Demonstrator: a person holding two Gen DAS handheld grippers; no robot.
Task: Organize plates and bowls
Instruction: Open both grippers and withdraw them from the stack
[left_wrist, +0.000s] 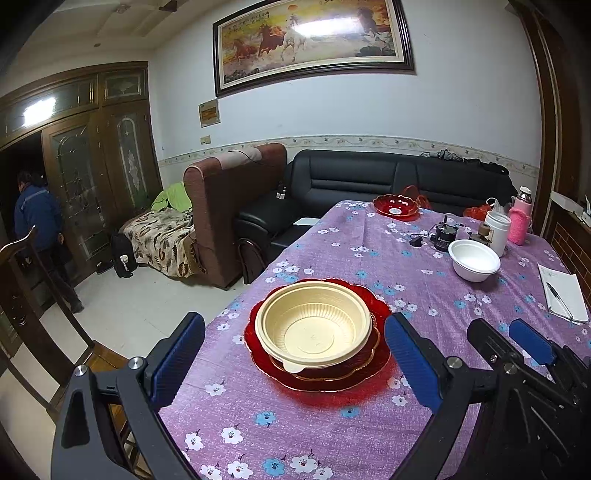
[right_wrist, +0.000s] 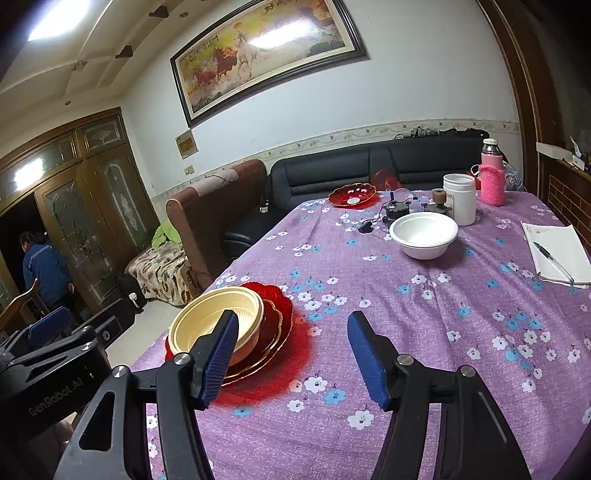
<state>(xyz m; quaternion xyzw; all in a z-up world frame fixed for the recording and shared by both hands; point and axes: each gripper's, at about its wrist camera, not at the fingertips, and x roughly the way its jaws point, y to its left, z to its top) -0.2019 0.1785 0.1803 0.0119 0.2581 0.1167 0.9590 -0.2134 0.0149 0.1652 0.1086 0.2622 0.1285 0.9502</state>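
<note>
1. Nearest the lens in the right wrist view, the right claw (right_wrist: 291, 354) has black arms and ribbed blue pads; its jaws stand apart over the cloth with nothing between them, and its left pad overlaps the cream bowl's rim in the picture, though contact cannot be judged.
2. The left claw (left_wrist: 295, 354) stands wide open, a blue pad on either side of the stack and clear of it, gripping nothing.
3. Raised lettering on the left claw's black body, seen from the right wrist, reads "GenRobot.AI".
4. The cream bowl (left_wrist: 314, 325), ribbed plastic with a flat lip, sits in a small gold-rimmed red dish (left_wrist: 354, 363), which rests on a scalloped red plate (left_wrist: 373, 380); the stack stands near the counter's left front edge.
5. The counter (left_wrist: 369, 443) wears a purple cloth printed with white and blue flowers.
6. Beyond the stack to the right sits a plain white bowl (right_wrist: 424, 234), well apart from it.
7. Behind the white bowl stand a white jar (right_wrist: 459, 199), a pink-sleeved flask (right_wrist: 492, 181) and small dark gadgets with a cable.
8. Far beyond the stack, near the counter's back edge, lies another red scalloped dish (right_wrist: 352, 195).
9. Right of the white bowl lies a notepad (right_wrist: 557, 254) with a pen on it; its writing is too small to read.
10. Past the counter stands a black sofa (left_wrist: 388, 177) under a framed horse painting (left_wrist: 314, 40).
</note>
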